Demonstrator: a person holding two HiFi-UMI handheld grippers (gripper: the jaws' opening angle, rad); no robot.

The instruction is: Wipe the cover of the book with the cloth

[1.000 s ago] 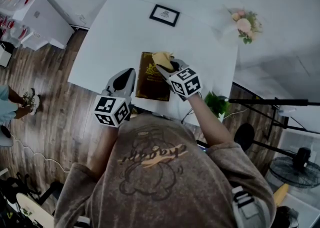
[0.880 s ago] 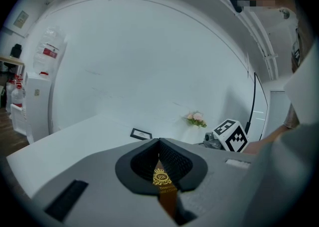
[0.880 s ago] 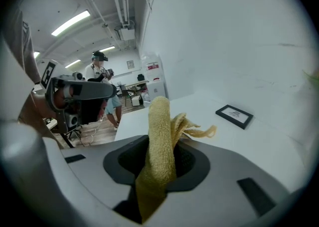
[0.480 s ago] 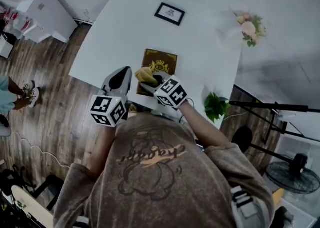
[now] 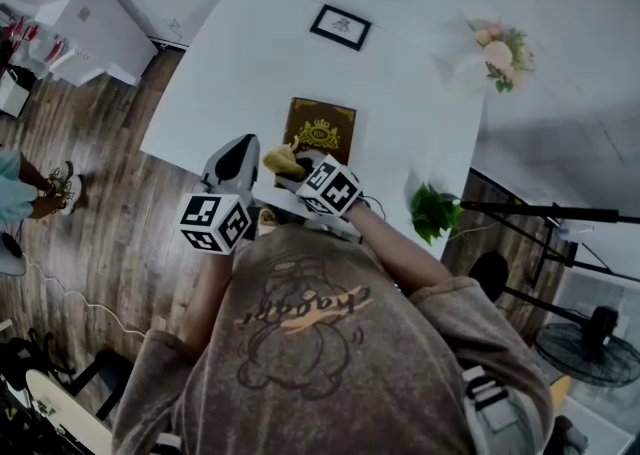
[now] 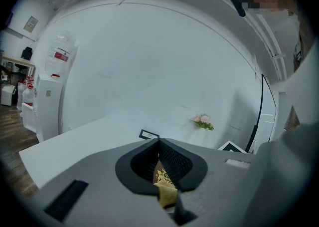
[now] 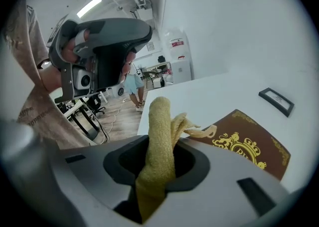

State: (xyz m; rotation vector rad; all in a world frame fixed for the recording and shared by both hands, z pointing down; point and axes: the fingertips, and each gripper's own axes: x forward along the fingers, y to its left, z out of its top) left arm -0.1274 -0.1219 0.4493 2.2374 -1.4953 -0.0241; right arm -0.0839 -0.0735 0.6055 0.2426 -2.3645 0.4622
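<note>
1. Progress check: you've got the yellow cloth (image 7: 158,141) pinched tight in the right tool (image 5: 300,167), so the pickup part is sorted. The brown book (image 5: 322,128) lies flat on the white desk (image 5: 240,73), gold crest up, right in front of you.
2. The cloth sits at the book's near-left corner, its loose end flopping toward the cover. I can't tell if it's actually pressing on it. Most of the cover beyond shows bare, so I'd guess there's wiping left to do.
3. Pose: your right arm is bent in close and reaches across, with its tool low over the near edge of the book.
4. Your left tool (image 5: 240,148) is closed on nothing and hangs just left of the book, not bracing it.
</note>
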